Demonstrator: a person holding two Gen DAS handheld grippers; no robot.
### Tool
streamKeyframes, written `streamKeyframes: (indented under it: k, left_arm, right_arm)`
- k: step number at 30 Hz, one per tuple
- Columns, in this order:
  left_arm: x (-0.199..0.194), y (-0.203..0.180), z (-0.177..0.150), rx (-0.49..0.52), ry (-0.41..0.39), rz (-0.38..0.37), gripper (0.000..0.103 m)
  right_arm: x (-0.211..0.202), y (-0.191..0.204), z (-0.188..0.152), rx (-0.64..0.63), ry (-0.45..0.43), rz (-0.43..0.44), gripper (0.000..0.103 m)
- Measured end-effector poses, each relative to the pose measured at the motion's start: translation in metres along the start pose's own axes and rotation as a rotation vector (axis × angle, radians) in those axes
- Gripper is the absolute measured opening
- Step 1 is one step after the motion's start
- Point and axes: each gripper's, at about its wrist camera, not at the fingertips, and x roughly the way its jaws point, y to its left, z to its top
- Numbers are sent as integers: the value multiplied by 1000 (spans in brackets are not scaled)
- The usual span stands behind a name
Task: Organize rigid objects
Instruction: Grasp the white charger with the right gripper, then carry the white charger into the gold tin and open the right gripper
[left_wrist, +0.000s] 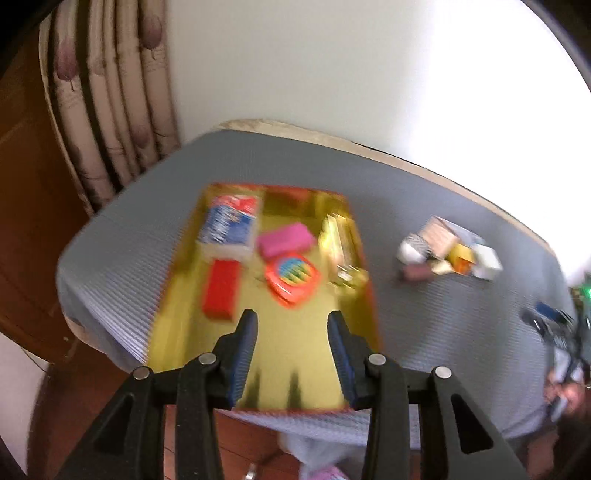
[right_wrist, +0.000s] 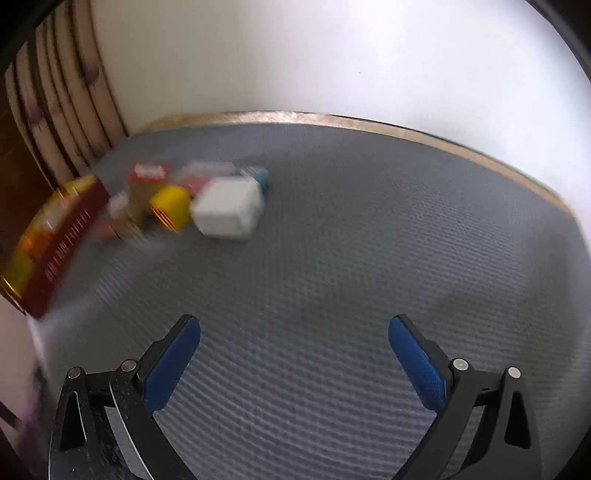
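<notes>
A gold-lined tray (left_wrist: 177, 295) with red outer walls sits on the grey mat. It holds a blue and white box (left_wrist: 231, 225), a pink block (left_wrist: 286, 240), a red block (left_wrist: 221, 290), an orange round-cornered toy (left_wrist: 291, 277) and a gold item (left_wrist: 341, 243). My left gripper (left_wrist: 291, 317) is open and empty above the tray's near end. A blurred pile of small boxes (left_wrist: 448, 245) lies to the tray's right. In the right wrist view the pile shows a white cube (right_wrist: 229, 210) and a yellow piece (right_wrist: 171, 205). My right gripper (right_wrist: 293, 326) is open and empty, well short of it.
The tray's red wall (right_wrist: 62, 247) shows at the left of the right wrist view. The table's beige edge (right_wrist: 369, 123) meets a white wall. A curtain (left_wrist: 110, 110) hangs at the left. The other gripper and hand (left_wrist: 565, 339) show at the right edge.
</notes>
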Motion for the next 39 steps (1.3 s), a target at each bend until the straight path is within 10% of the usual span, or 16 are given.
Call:
streamKeyframes:
  k: [16, 22, 31, 39]
  left_arm:
    - [12, -14, -21, 45, 65, -81, 40]
    - [18, -13, -22, 36, 91, -103, 40]
    - [-9, 1, -18, -10, 29, -65, 40]
    - [-40, 34, -31, -5, -14, 104, 40]
  right_arm:
    - [68, 56, 70, -38, 2, -129, 101]
    - [88, 48, 73, -19, 69, -110, 63]
    - [48, 39, 58, 12, 38, -74, 54]
    - [-34, 107, 65, -75, -46, 144, 54]
